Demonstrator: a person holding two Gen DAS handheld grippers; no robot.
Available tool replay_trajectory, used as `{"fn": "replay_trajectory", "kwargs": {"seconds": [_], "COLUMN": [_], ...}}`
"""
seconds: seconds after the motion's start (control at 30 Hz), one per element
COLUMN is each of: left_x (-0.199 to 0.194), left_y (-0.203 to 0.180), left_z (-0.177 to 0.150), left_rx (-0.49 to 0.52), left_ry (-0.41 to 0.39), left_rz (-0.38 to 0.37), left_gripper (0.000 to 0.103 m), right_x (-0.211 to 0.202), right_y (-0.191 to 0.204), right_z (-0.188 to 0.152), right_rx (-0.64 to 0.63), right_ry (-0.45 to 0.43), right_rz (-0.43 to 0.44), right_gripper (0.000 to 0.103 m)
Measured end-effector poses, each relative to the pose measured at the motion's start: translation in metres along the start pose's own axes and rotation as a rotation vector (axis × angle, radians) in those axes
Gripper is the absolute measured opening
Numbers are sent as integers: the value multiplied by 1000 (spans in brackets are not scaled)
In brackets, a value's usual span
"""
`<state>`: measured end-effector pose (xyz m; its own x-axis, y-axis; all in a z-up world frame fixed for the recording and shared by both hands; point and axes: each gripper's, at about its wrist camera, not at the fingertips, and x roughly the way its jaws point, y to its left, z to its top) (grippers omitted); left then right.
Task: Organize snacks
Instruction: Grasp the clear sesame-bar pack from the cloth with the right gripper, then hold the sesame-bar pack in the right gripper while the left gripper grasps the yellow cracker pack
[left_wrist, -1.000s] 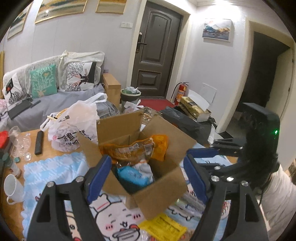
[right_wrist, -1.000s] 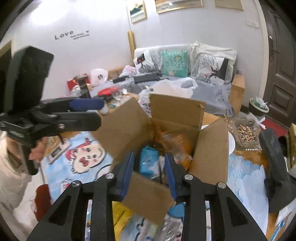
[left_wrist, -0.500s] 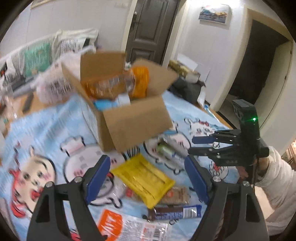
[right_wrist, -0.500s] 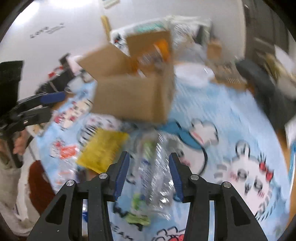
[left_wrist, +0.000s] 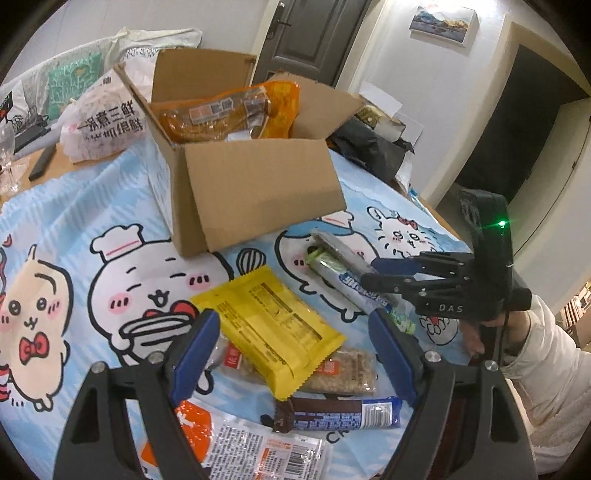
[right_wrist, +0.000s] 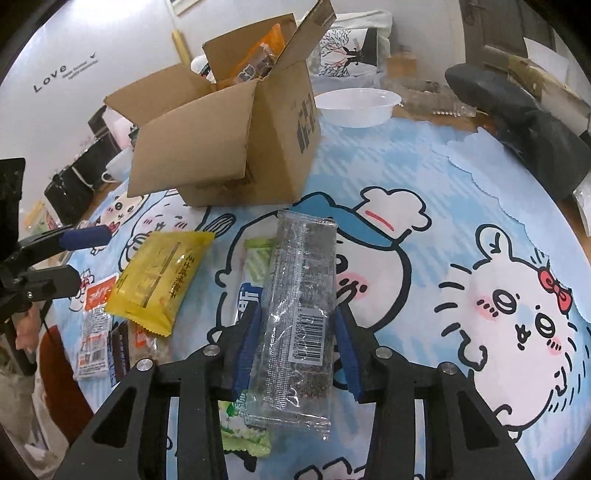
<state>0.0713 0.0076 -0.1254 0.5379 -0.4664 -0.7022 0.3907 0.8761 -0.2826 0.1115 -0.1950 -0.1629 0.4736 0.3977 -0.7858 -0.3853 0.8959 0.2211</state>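
Lying lengthwise between closing jaws, clear seaweed packet (right_wrist: 299, 306) points toward box (right_wrist: 236, 147)

We see a pale blue tablecloth (right_wrist: 424, 166) printed with cartoon animals. A white plastic bowl (right_wrist: 356, 105) sits at its far edge, near a black bag (right_wrist: 517, 122). Behind are a dark door (left_wrist: 314, 33), a framed landscape picture (left_wrist: 445, 22), sofa cushions (left_wrist: 74, 74), and a white wall lettered "Love" (right_wrist: 50, 77).
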Motion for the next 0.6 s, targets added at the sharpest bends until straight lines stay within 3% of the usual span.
{"fn": "replay_trajectory", "kwargs": {"seconds": [0.3,0.6], "left_x": [37,74], "left_y": [-12,-23], "left_z": [-2,16], "left_rx": [-19,-31], "left_ry": [91,117], "left_rz": [114,247], "left_gripper": [80,80], "right_x": [-13,-23], "right_y": [-6,-9], "right_z": [-10,-24], "right_rx": [-16,-54], "right_ry": [-20,-37], "right_rz": [-61,-71], "right_gripper": [35,35]}}
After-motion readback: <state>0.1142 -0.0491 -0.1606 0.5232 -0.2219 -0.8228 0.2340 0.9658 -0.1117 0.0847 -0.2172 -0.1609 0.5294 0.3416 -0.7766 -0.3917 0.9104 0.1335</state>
